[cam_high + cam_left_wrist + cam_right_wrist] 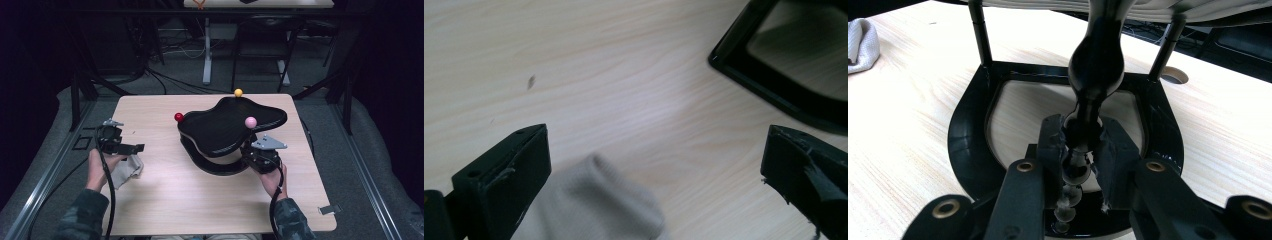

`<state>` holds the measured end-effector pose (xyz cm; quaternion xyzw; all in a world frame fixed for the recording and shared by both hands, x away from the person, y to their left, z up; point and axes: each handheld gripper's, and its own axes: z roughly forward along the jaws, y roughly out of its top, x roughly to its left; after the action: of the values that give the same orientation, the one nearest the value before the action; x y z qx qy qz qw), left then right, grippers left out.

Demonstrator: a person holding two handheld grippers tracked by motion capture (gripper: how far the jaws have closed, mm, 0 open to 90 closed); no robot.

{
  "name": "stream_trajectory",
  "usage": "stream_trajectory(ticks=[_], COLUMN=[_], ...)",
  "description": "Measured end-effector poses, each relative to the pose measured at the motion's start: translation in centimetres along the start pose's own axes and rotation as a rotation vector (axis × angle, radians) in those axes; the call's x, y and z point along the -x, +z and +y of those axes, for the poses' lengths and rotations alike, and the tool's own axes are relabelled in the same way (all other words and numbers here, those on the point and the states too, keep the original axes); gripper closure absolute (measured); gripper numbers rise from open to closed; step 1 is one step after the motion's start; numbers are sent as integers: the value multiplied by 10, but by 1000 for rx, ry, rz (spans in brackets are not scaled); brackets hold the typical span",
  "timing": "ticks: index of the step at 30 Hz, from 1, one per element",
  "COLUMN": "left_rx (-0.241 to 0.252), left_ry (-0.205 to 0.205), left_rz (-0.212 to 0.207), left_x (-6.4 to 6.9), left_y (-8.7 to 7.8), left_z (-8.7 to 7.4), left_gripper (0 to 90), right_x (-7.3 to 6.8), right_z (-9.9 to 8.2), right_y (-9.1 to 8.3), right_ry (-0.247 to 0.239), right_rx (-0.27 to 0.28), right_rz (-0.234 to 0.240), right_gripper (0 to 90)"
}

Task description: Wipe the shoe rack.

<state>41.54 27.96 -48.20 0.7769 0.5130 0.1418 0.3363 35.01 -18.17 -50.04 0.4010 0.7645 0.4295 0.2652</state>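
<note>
Black stand (pixel 232 131): two-tier thing, curved top tray on posts over a horseshoe base, sits mid-table. Right gripper (pixel 1082 150) is clenched on the turned front post (pixel 1096 65), jaws pinching the narrow neck just above the base ring (pixel 965 135). In the high view the right gripper (pixel 260 156) sits at the near right edge of the stand, under the pink ball (pixel 250 122).

Grey cloth (pixel 127 169) lies on the table just below and behind the left gripper (pixel 131 148). Left gripper jaws are spread wide, nothing between them; cloth corner (pixel 596 205) pokes in low by the left jaw, not touched. So cloth reads as released, stand reads as steadied.

Judgement: wiping looks paused or done, cloth is set down. Left: either pick the cloth back up for another pass, or let go of the post. Can't tell if the tray surface is clean.

Around: red ball (pixel 178 117) and yellow ball (pixel 238 92) on the tray rim, far side from both sets of fingers. Table (pixel 165 200) between the grippers is open, nothing blocks the left jaws from the cloth. A small clip (pixel 330 209) lies at the table's near right corner, well clear.
</note>
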Motion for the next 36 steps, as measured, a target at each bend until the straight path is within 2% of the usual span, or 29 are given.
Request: stream_trajectory(ticks=[4, 8, 11, 16, 20, 23, 25, 28, 29, 31, 32, 36], left_rx=[11, 7, 11, 15, 33, 32, 24, 6, 3, 5, 10, 6], left_ry=[48, 104, 128, 145, 165, 191, 229, 243, 242, 243, 246, 259], left_rz=[-38, -56, -83, -120, -137, -150, -148, -147, -147, -170, -165, -154], left_x=[14, 28, 37, 49, 59, 66, 70, 72, 72, 72, 73, 73], left_y=[9, 18, 28, 44, 54, 61, 65, 69, 72, 73, 73, 72], left_z=[33, 60, 75, 93, 104, 111, 113, 113, 113, 112, 112, 112], left_gripper=[0, 5, 61, 148, 235, 349, 402, 446, 522, 566, 591, 598], right_x=[0, 0, 0, 0, 0, 0, 0, 0, 0, 0, -1, 0], right_z=[0, 0, 0, 0, 0, 0, 0, 0, 1, 1, 1, 2], right_y=[0, 0, 0, 0, 0, 0, 0, 0, 0, 0, 0, 2], right_ry=[-2, -5, -5, -3, -3, -3, -3, -3, -4, -6, -4, -7], right_rx=[0, -1, -1, 1, -1, -2, -1, -2, -4, -6, -3, 2], right_rz=[2, 1, 2, 7, 6, 5, 7, 6, 2, -6, -7, -17], right_gripper=[740, 740, 740, 740, 739, 739, 739, 739, 739, 739, 739, 740])
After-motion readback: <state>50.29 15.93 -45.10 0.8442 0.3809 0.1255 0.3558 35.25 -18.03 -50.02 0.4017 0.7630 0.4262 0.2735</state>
